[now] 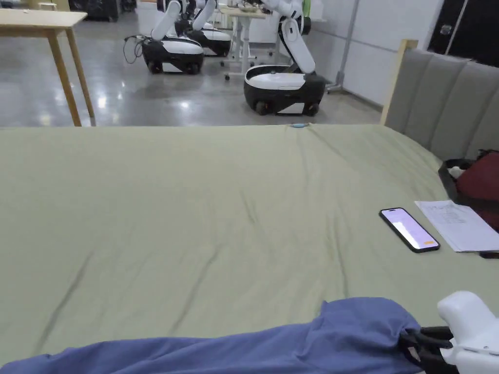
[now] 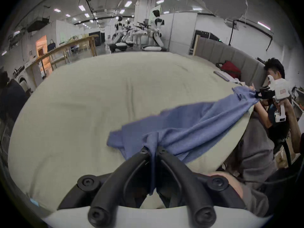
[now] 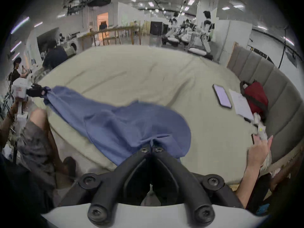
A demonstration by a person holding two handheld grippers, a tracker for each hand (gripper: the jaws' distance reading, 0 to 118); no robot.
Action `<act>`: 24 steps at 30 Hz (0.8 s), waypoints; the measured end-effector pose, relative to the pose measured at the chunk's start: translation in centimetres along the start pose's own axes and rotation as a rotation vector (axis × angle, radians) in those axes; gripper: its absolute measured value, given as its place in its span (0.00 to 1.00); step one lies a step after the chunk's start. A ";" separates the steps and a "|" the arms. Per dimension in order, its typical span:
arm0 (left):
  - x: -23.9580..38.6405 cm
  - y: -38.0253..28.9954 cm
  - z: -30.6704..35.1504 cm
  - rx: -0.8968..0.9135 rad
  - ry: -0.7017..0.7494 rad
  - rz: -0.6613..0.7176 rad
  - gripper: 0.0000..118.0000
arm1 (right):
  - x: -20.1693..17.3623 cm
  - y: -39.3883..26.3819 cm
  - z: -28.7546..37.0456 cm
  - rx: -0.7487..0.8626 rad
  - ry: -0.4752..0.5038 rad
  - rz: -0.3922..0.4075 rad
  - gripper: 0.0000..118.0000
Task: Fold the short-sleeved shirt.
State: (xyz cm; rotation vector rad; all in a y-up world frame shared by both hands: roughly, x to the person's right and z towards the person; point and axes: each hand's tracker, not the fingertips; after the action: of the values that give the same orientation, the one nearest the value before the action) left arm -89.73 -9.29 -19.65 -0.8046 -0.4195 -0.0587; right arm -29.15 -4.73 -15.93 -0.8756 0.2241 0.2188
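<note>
Blue short-sleeved shirt [image 1: 273, 341] lay stretched sideways along the near edge of a bed covered with a pale green sheet [image 1: 204, 204], partly lifted between the two grippers. Left gripper [image 2: 153, 151] had both jaws pressed together on a bunched fold of the shirt; cloth ran down between the jaws in the left gripper view. Right gripper [image 3: 151, 149] was likewise clamped on a gathered edge of the shirt, jaw tips nearly touching with fabric pinched between. In the head view the right gripper [image 1: 412, 341] sat at the bottom right corner, black jaws biting the shirt's right end, white body behind. The shirt sagged in the middle and touched the sheet there; the ends were raised off it.

A smartphone [image 1: 409, 229] with a lit screen lay flat on the sheet to the right, just beside a sheet of paper [image 1: 458, 224]. A dark red bag [image 1: 480, 182] rested against the grey padded headboard [image 1: 438, 107] at the right side. A bare hand [image 3: 258, 151] showed low in the right gripper view near the headboard. Beyond the bed, on the shiny floor, stood wheeled white-and-black robots [image 1: 285, 87] and a wooden table [image 1: 44, 24] to the left. Shirt not folded yet.
</note>
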 end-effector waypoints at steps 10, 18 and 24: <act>0.2 -1.3 -3.1 -0.076 0.028 -0.015 0.01 | -1.6 -2.4 -7.3 -0.179 -0.136 0.105 0.01; 0.1 -1.1 -2.0 0.006 0.080 0.011 0.95 | 0.6 -3.5 -4.1 -0.022 -0.173 -0.011 0.70; -0.8 -0.9 8.8 0.260 0.061 0.204 0.98 | -0.1 -4.0 10.6 0.359 -0.028 -0.271 0.99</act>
State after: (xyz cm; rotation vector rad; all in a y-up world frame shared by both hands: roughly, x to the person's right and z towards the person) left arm -93.68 -3.76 -13.91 -0.5835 -0.2790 0.1581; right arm -26.99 1.03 -6.37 -0.5375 0.1110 -0.0619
